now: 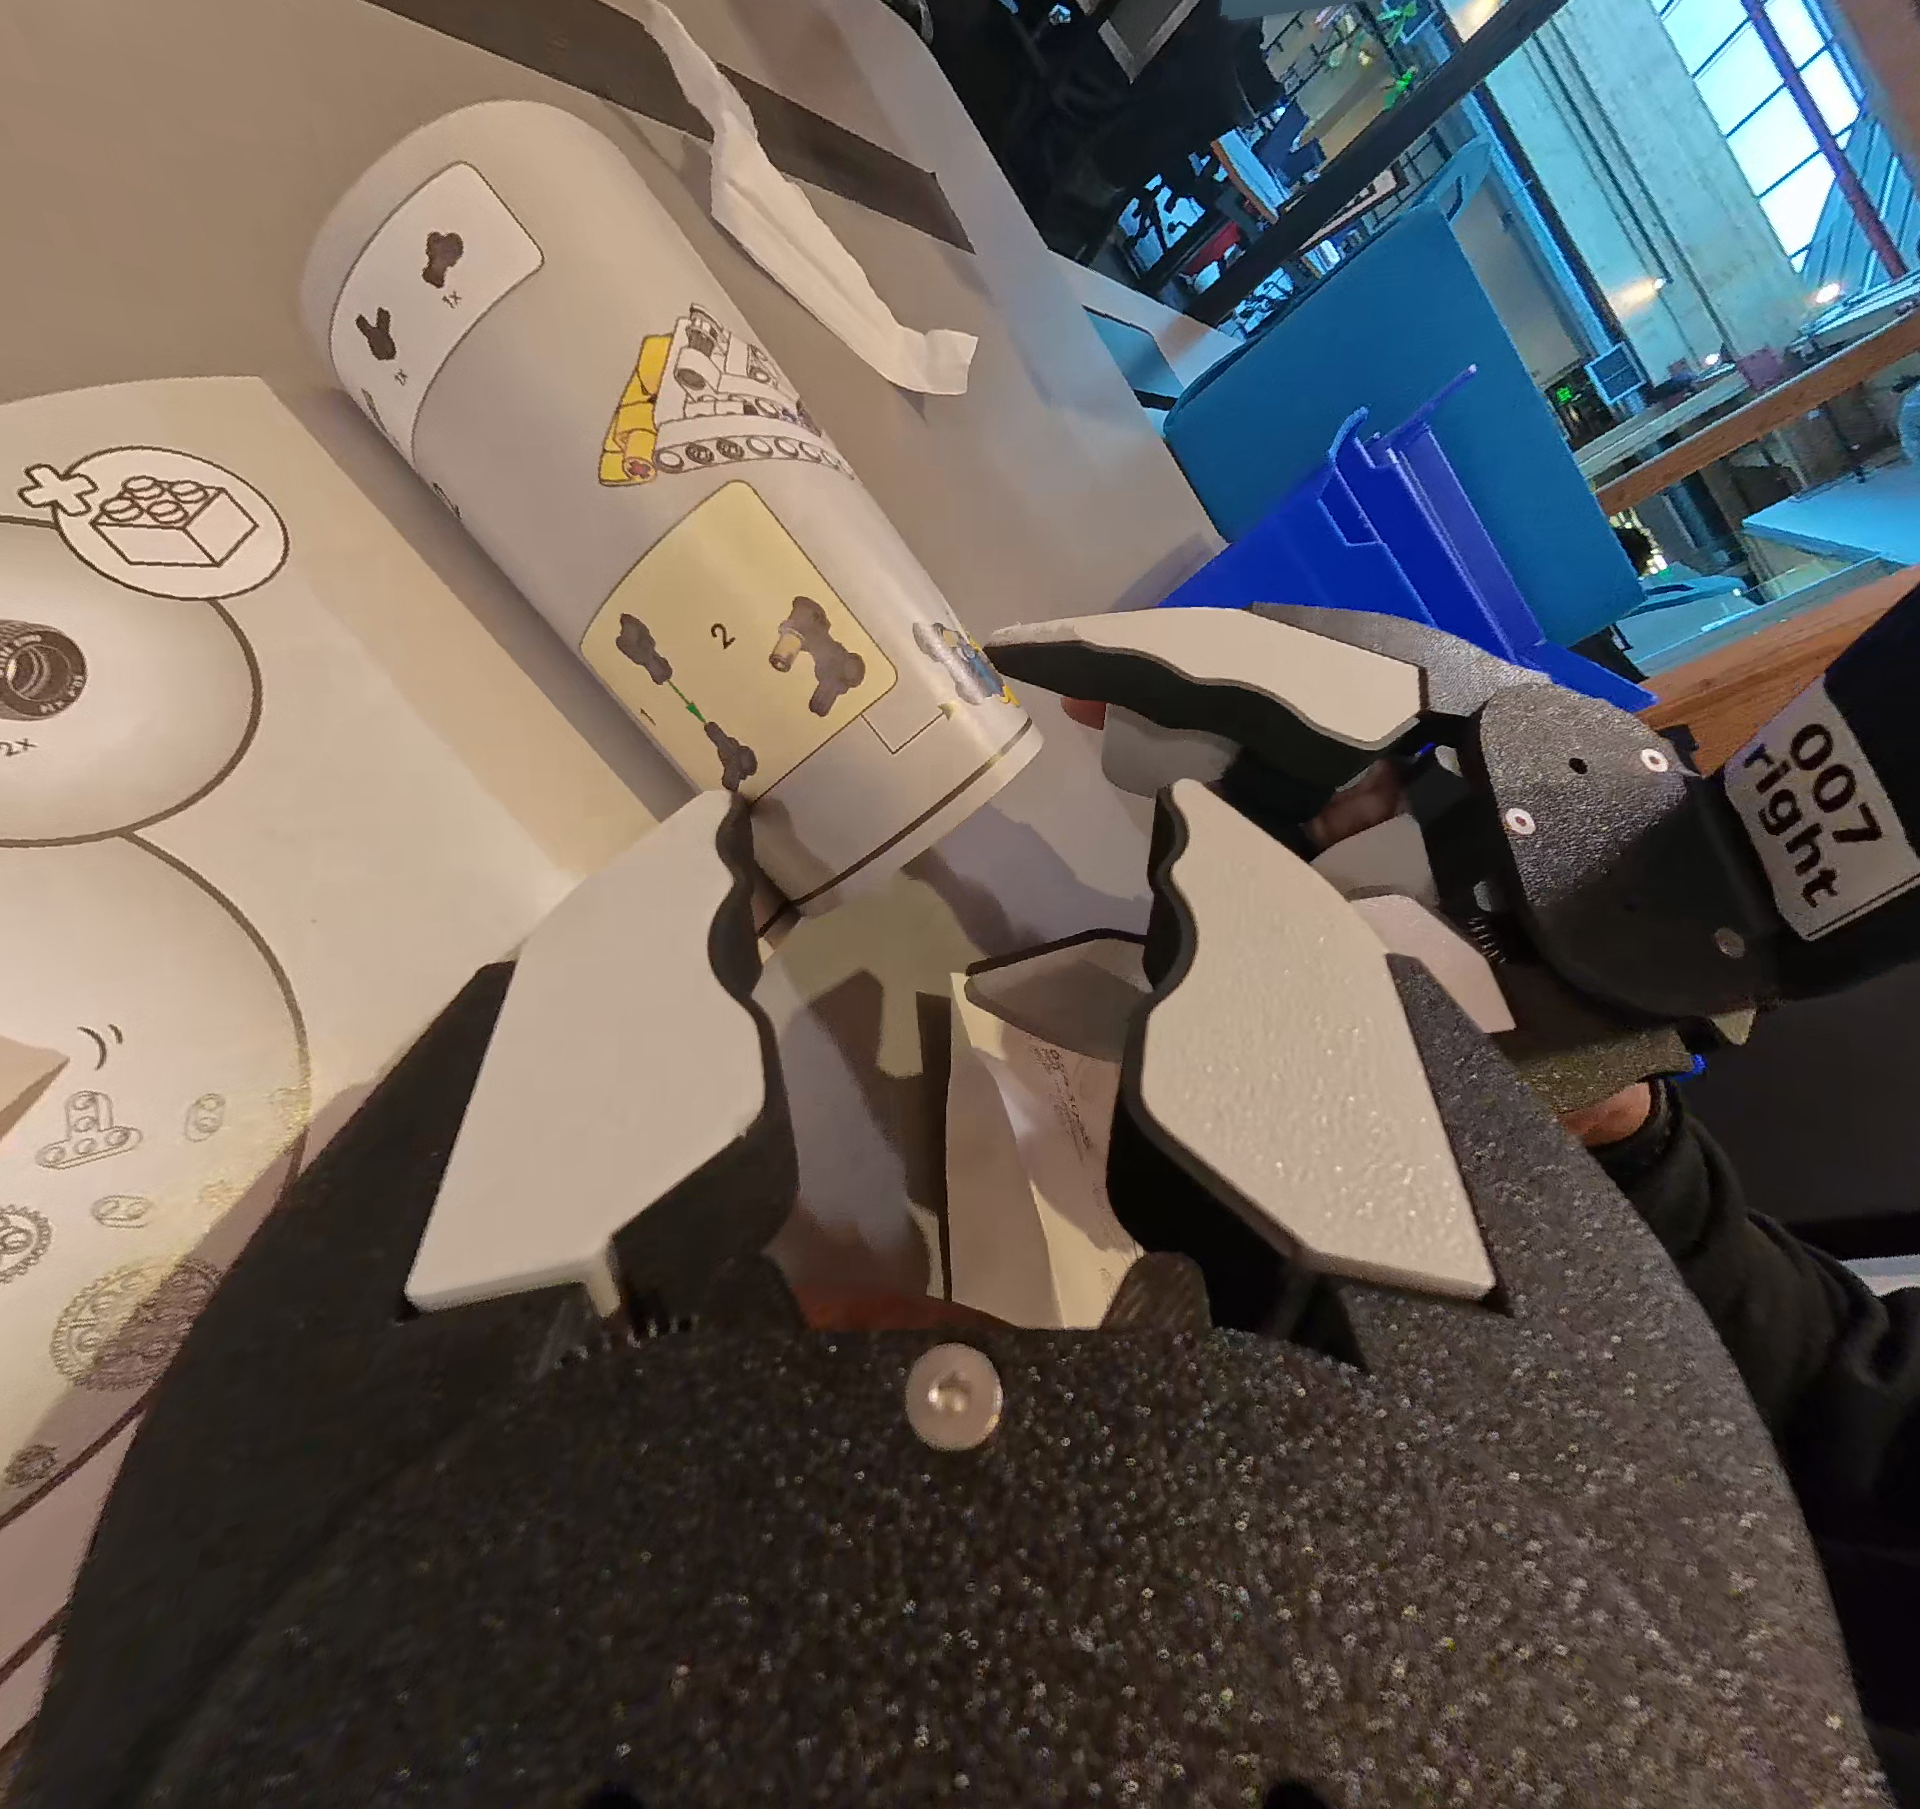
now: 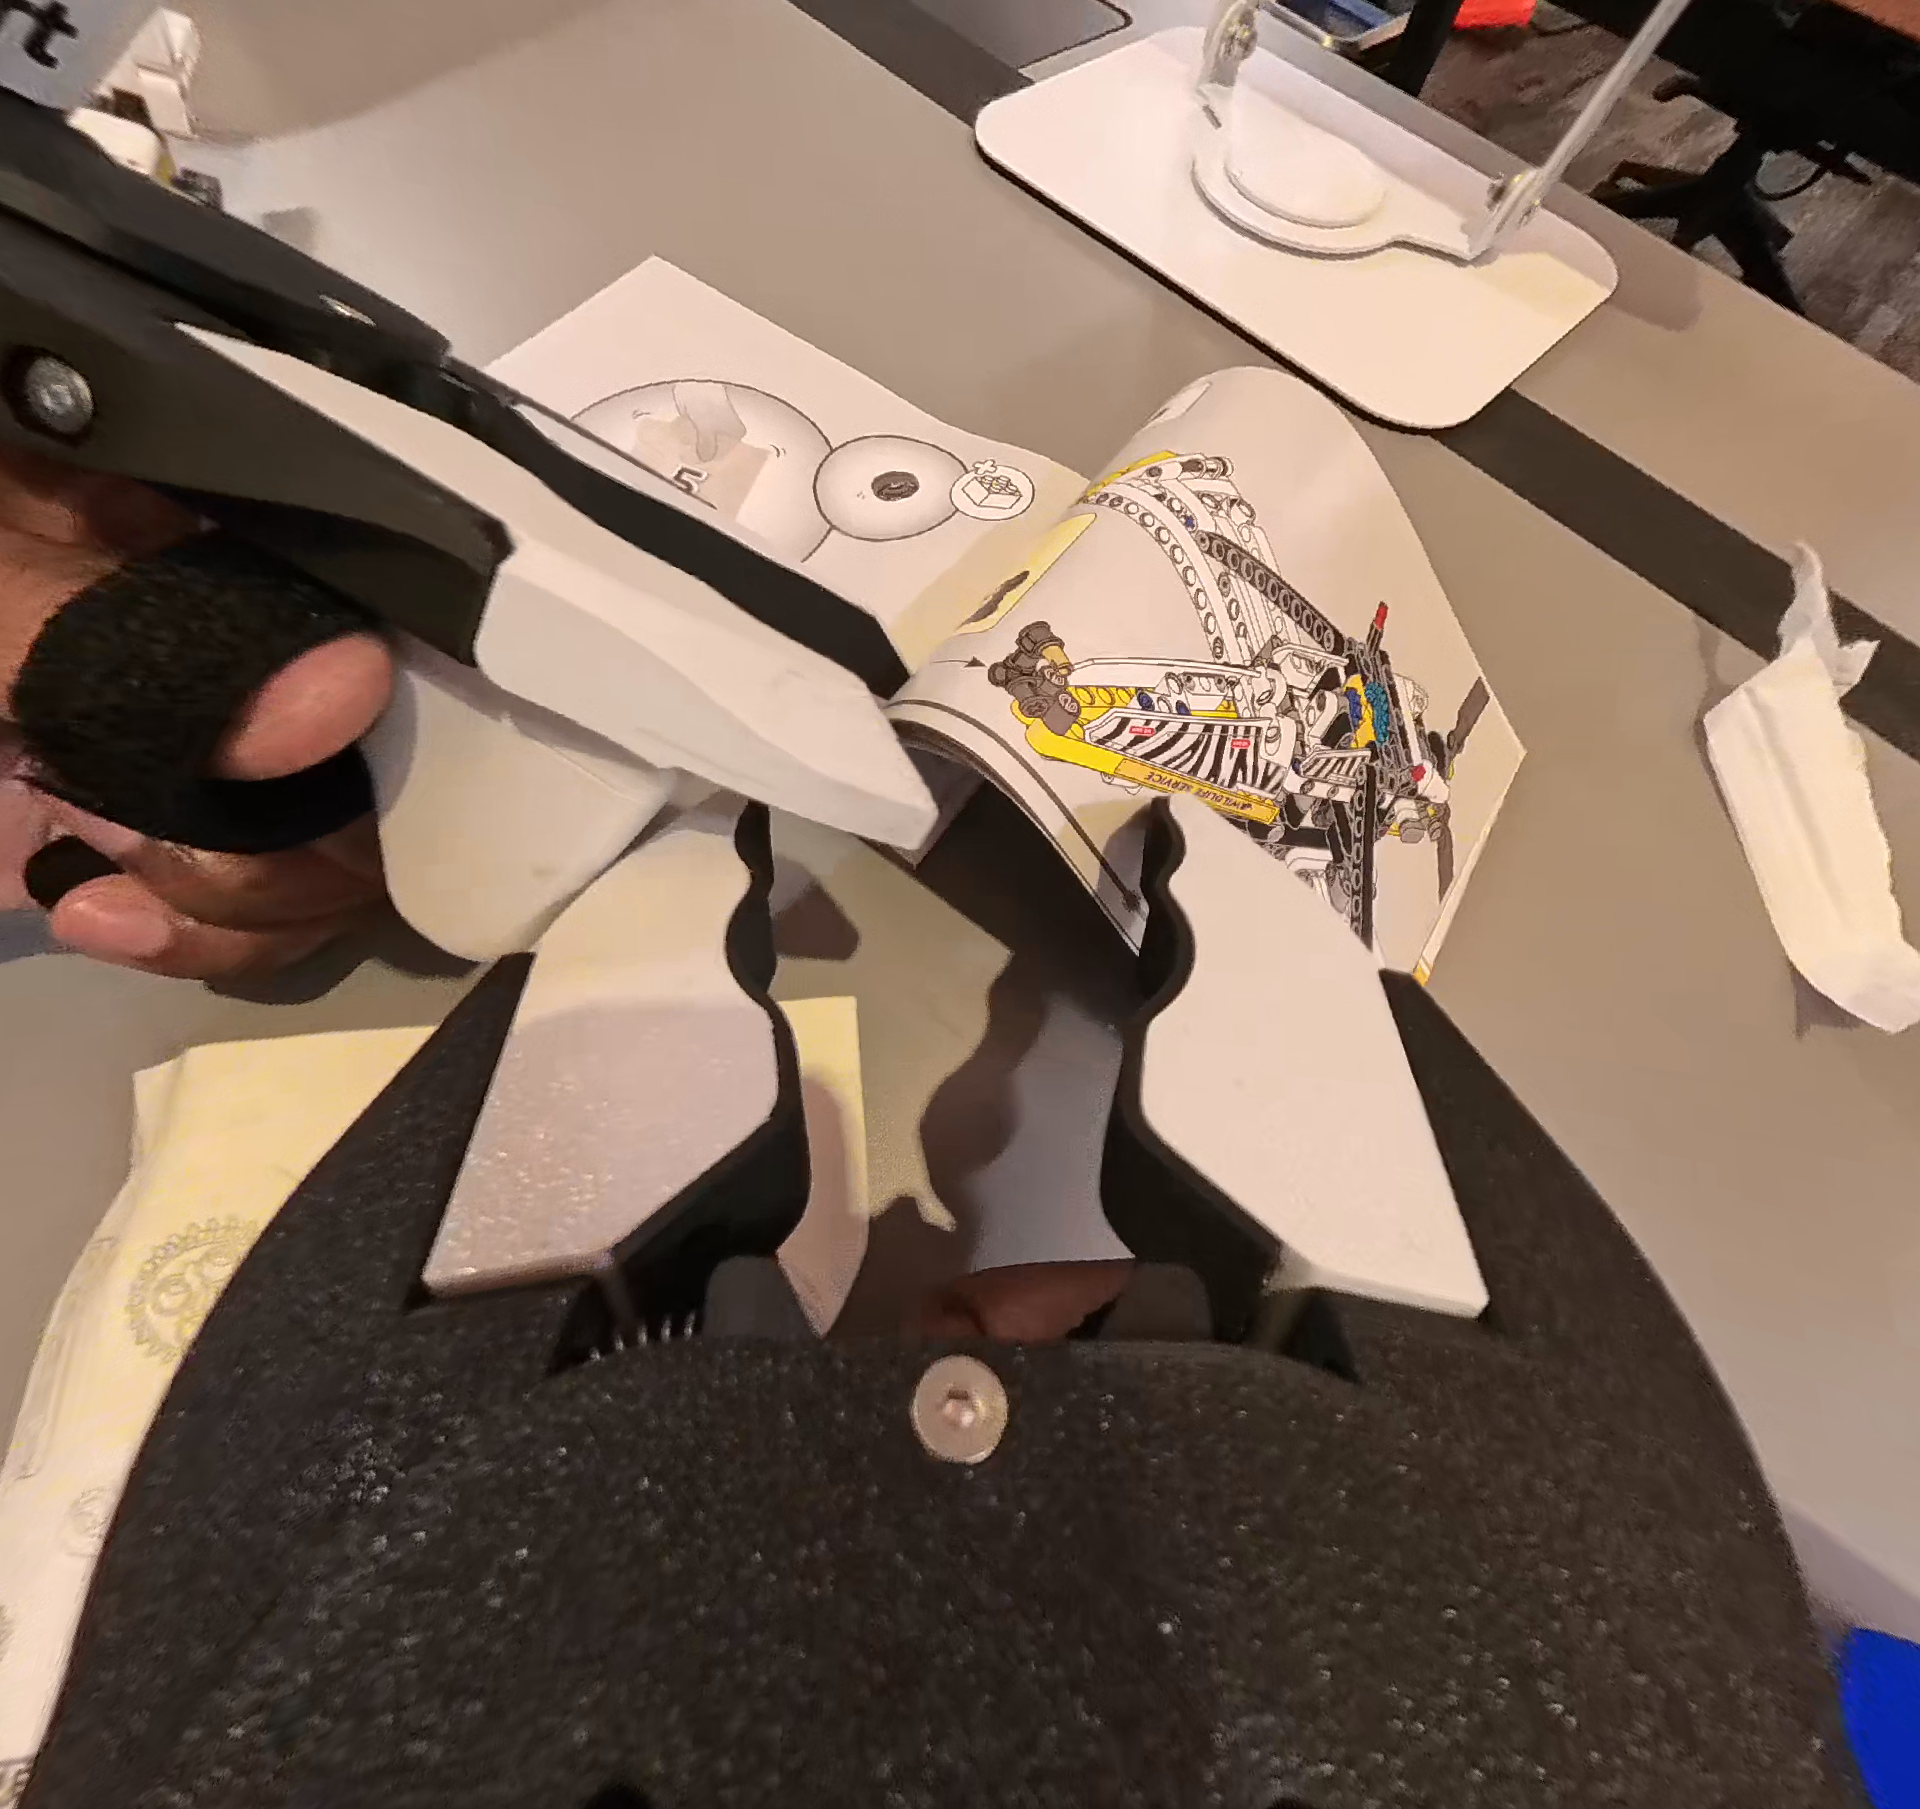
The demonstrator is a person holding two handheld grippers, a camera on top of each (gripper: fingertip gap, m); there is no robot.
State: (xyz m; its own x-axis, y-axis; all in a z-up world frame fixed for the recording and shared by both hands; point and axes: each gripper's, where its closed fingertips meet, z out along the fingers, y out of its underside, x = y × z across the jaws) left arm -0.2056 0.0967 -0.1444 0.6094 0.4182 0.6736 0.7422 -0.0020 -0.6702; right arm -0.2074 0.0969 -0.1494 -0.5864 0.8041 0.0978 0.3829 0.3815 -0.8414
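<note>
Jaws of the left hand-held gripper (image 1: pixel 940 840) stand wide apart with nothing clamped: its left fingertip (image 1: pixel 717 824) touches or all but touches the near edge of the arched page (image 1: pixel 665 512) of an open building-toy instruction booklet, while its other fingertip stands clear of the paper, over the shadowed gap beneath the arch. The right hand-held gripper (image 2: pixel 956 860) is likewise spread and empty; its right fingertip (image 2: pixel 1169 855) lies against or just in front of the near edge of that same page, and I cannot tell whether it truly touches. Taking the arched page as landmark: it curls up from the booklet's spine like a half tube, its long axis running away from both grippers along the spine, and its open end faces them. The left hand-held gripper comes at it from the spine side, the right from the side of the free edge, so the two meet at the page's near end, the left one's tip closest to the fold. Beyond the spine the facing page (image 2: pixel 790 440) lies flat on the grey counter (image 2: pixel 727 149). A crumpled white paper strip (image 2: pixel 1808 824) lies on the counter past the page's free edge, a white stand base (image 2: pixel 1382 305) farther back, and a blue bin (image 1: pixel 1455 523) stands off the counter's edge.
</note>
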